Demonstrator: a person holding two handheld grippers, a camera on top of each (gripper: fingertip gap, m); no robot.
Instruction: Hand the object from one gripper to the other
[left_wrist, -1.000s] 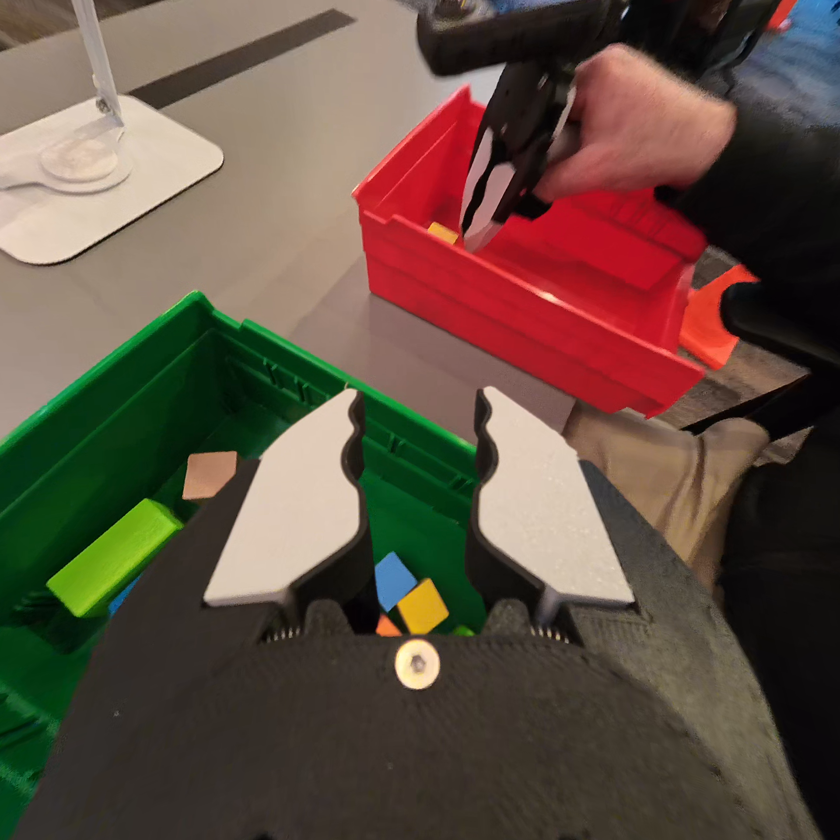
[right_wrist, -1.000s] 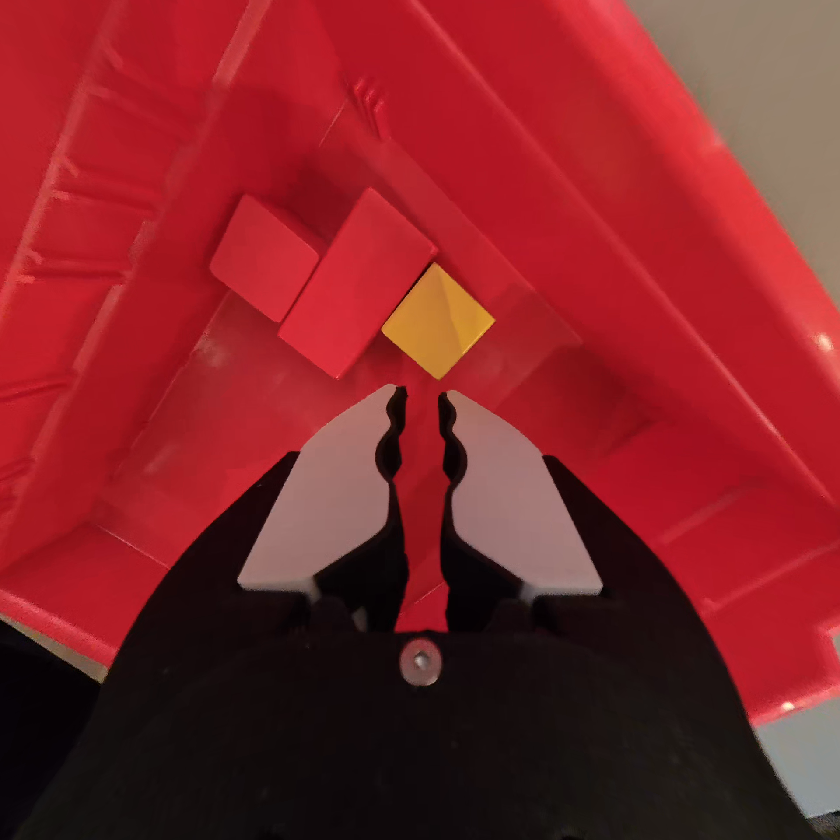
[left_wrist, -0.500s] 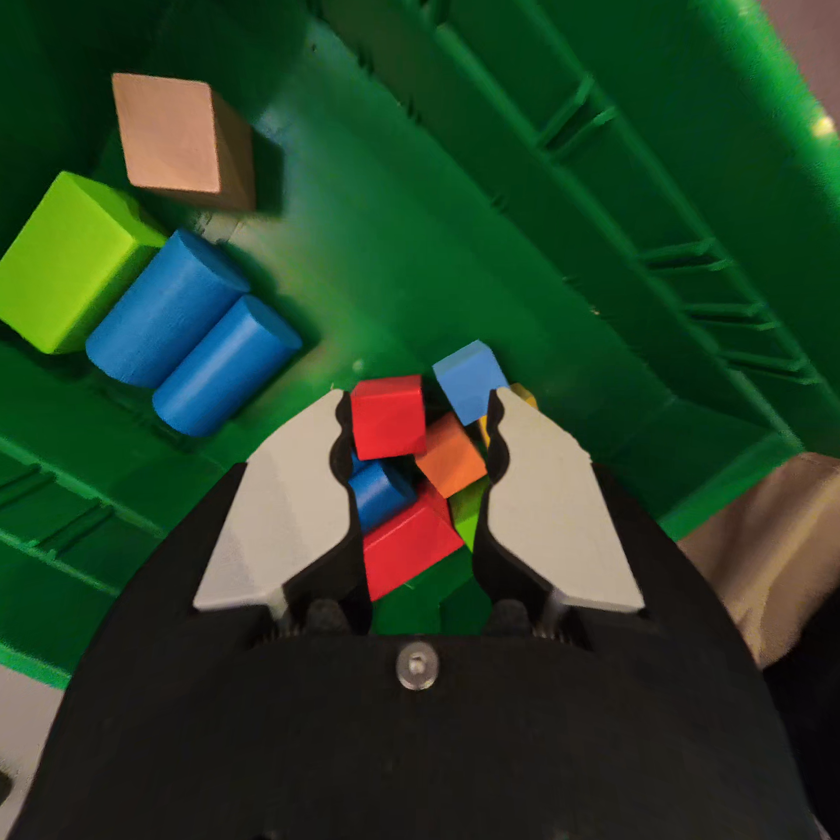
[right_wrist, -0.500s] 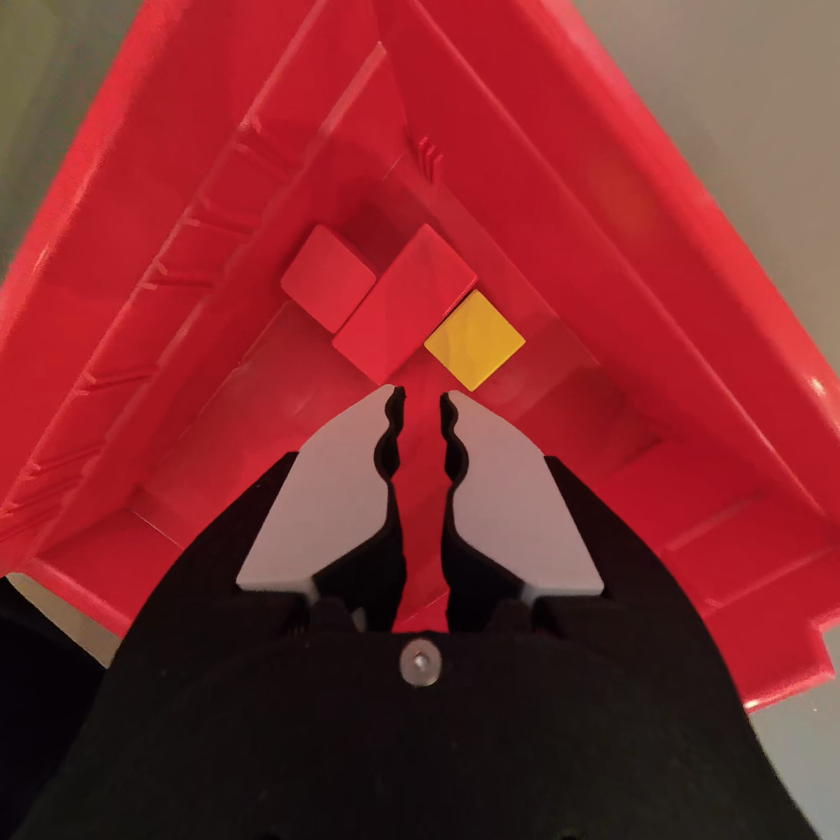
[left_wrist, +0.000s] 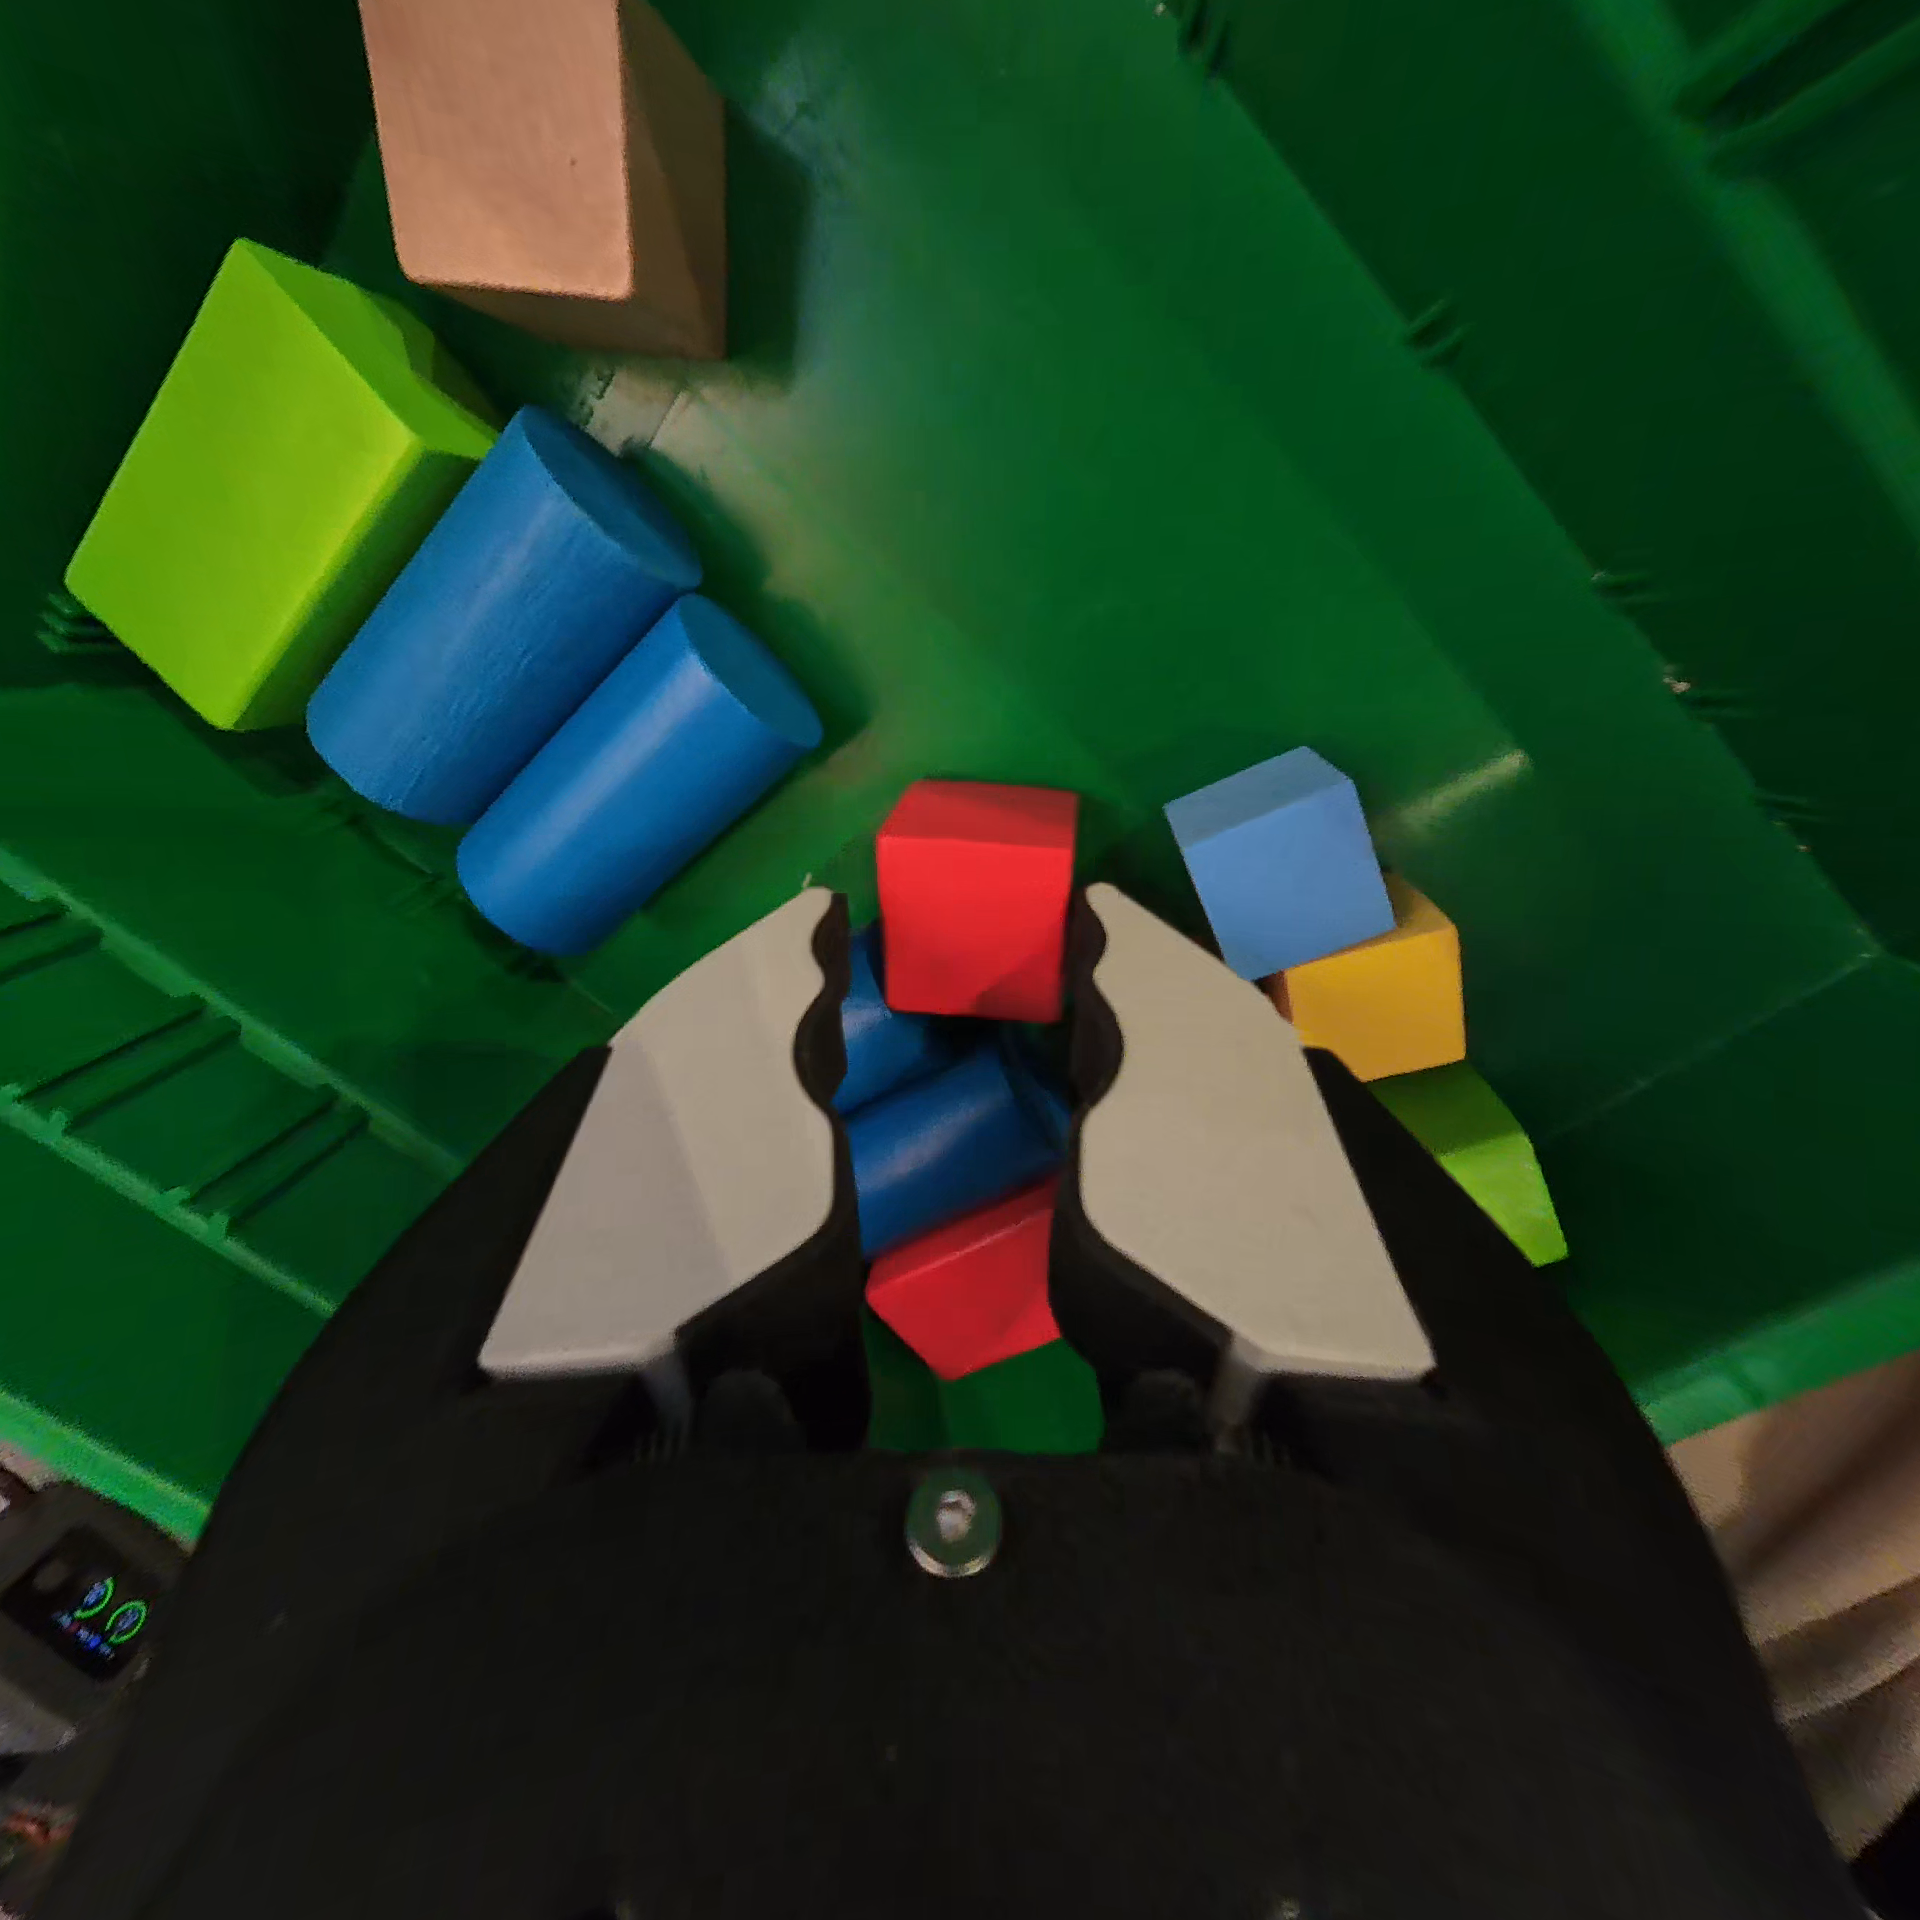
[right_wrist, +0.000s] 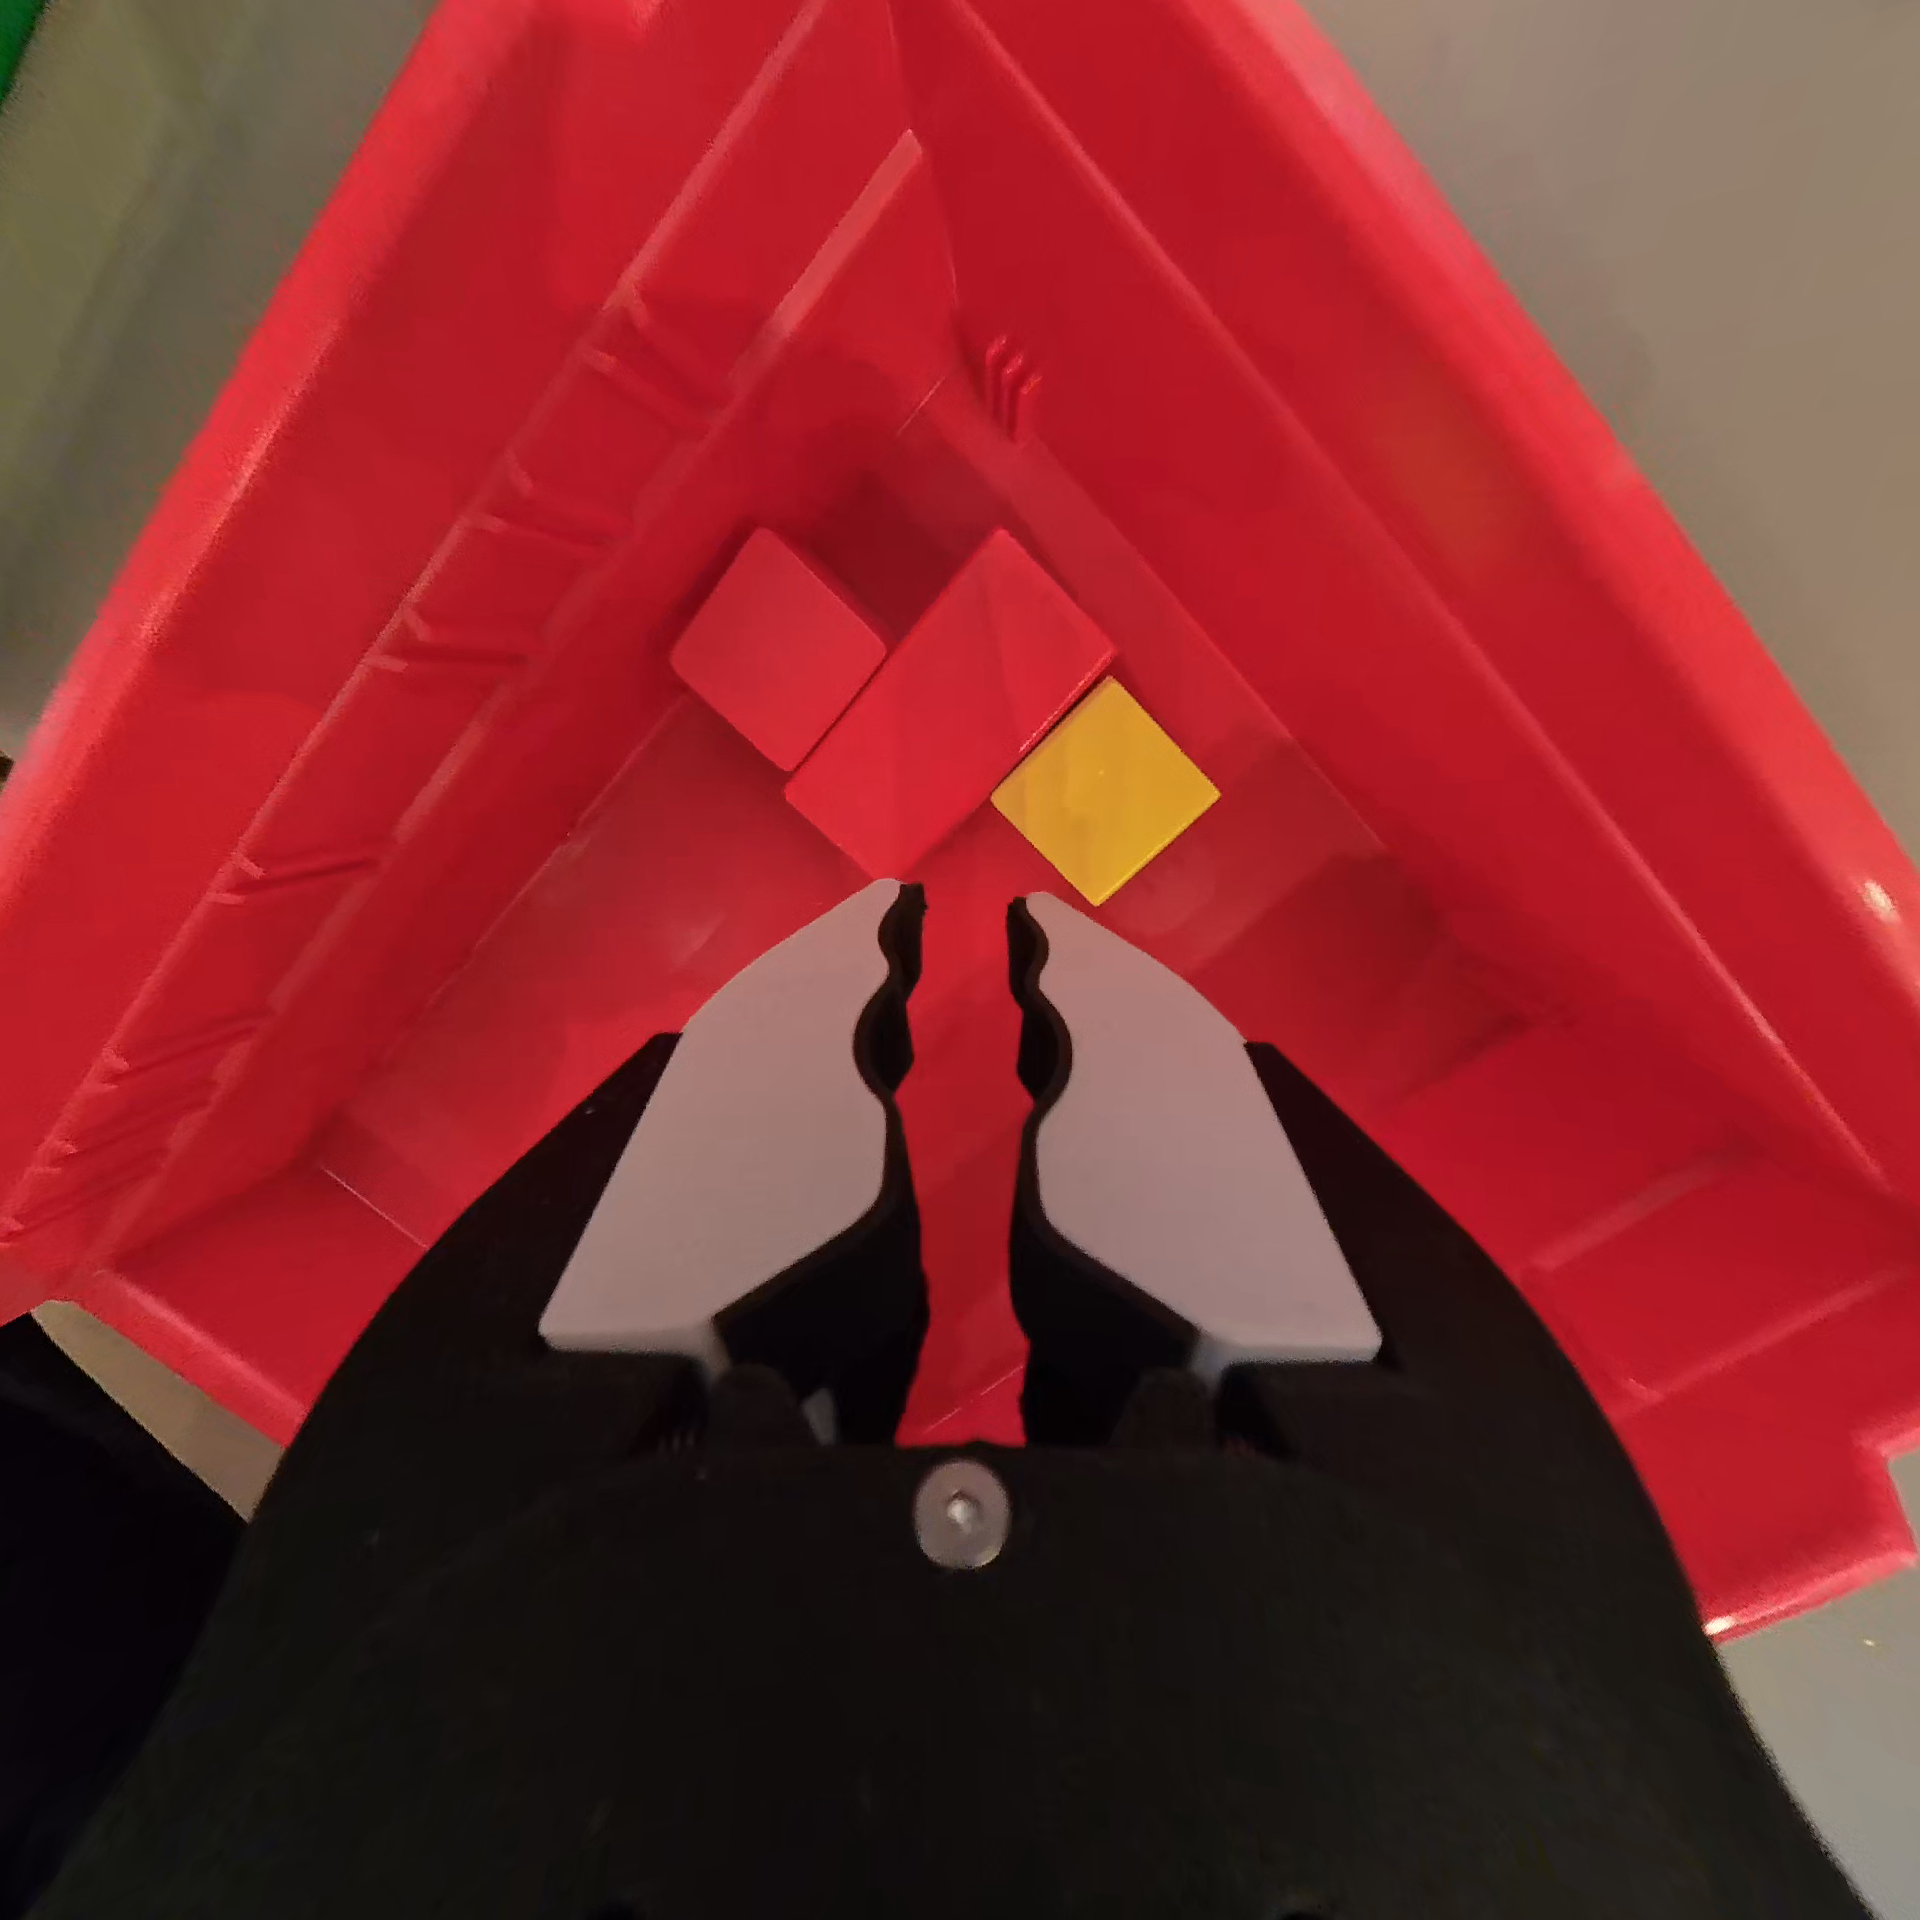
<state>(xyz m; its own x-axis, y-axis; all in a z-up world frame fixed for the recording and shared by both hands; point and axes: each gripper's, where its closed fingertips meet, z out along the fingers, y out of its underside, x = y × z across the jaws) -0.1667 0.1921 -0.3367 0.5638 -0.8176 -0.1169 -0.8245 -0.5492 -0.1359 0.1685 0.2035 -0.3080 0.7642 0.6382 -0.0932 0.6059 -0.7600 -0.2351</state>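
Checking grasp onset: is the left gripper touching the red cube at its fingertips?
Cannot tell: in the left wrist view the left gripper closely flanks the red cube, without plain contact or gap.

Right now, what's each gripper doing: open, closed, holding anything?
Left gripper: closing around the red cube in the green bin; firm grip cannot be told.
Right gripper: slightly open, empty, over the red bin.

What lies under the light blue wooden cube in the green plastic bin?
The light blue wooden cube rests on a yellow wooden cube in the green plastic bin. Anything beneath the yellow one is hidden.
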